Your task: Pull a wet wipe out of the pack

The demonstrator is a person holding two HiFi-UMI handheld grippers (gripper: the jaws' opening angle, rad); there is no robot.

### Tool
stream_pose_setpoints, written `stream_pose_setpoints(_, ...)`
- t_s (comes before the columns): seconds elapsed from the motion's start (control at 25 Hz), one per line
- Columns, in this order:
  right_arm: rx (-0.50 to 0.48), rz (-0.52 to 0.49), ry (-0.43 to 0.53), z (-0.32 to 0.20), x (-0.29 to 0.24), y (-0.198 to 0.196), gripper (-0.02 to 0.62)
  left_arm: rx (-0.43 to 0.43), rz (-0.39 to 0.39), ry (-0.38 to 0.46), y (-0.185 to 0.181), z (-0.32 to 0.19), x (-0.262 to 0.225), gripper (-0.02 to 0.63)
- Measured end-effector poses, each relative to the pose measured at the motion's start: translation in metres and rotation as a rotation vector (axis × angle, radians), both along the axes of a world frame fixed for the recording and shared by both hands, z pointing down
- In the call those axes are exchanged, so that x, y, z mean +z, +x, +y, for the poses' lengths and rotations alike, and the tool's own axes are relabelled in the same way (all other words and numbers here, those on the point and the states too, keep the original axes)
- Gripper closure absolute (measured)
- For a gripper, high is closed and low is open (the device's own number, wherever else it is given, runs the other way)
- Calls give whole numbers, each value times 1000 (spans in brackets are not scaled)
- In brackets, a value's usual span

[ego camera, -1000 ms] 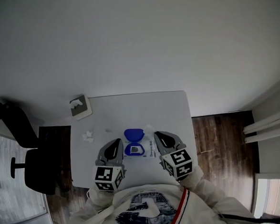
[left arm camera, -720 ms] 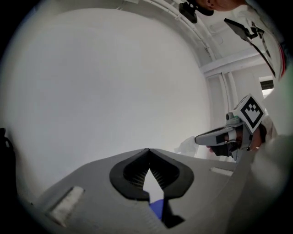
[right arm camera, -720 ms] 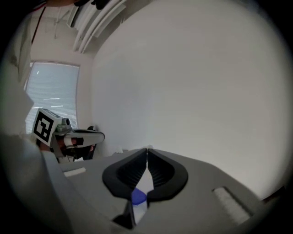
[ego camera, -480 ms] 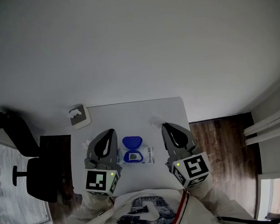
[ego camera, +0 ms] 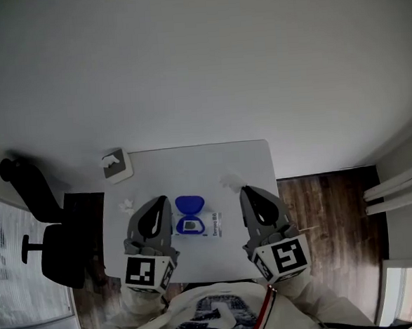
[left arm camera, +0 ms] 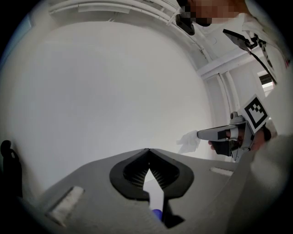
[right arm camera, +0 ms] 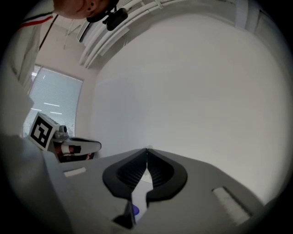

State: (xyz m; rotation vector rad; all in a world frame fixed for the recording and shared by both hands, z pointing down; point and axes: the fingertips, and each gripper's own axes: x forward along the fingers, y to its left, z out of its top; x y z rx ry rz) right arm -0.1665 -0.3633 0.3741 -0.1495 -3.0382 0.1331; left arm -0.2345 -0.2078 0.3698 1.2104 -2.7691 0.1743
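The wet wipe pack (ego camera: 196,224) lies flat on the white table (ego camera: 248,157), its blue lid (ego camera: 190,204) flipped open. Left of the pack, my left gripper (ego camera: 161,201) is held above the table with its jaws shut and nothing between them (left arm camera: 147,151). To the right of the pack my right gripper (ego camera: 246,191) is shut on a white wet wipe (ego camera: 230,182). In the left gripper view the wipe (left arm camera: 188,140) hangs crumpled from the right gripper's tip (left arm camera: 199,134), clear of the pack. A sliver of the blue lid (right arm camera: 134,210) shows under the right jaws.
A grey tissue holder (ego camera: 117,165) stands at the table's far left corner. A crumpled white wipe (ego camera: 127,204) lies near the left edge. A black office chair (ego camera: 45,235) stands left of the table, and wooden floor (ego camera: 322,208) lies to the right.
Both grippers have risen off the pack and moved apart. The white wipe went up and to the right with the right gripper, away from the pack.
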Motion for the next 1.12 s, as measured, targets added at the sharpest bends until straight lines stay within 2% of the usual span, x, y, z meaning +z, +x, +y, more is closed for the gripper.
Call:
stream_pose_setpoints(0.12, -35, 4, 17, 7, 4, 9, 586, -6, 13, -9, 13, -3, 3, 601)
stream_pose_setpoints(0.4, -54, -15, 10, 40, -7, 32, 586, 12, -24, 5, 36, 16, -2, 601)
stream_pose_setpoints(0.68, -4, -14, 23, 85, -12, 62, 585, 44, -22, 39, 63, 64, -8, 601)
stream_pose_setpoints(1.12, 79, -33, 21, 193, -14, 135, 584, 130, -16, 92, 126, 158, -4, 601)
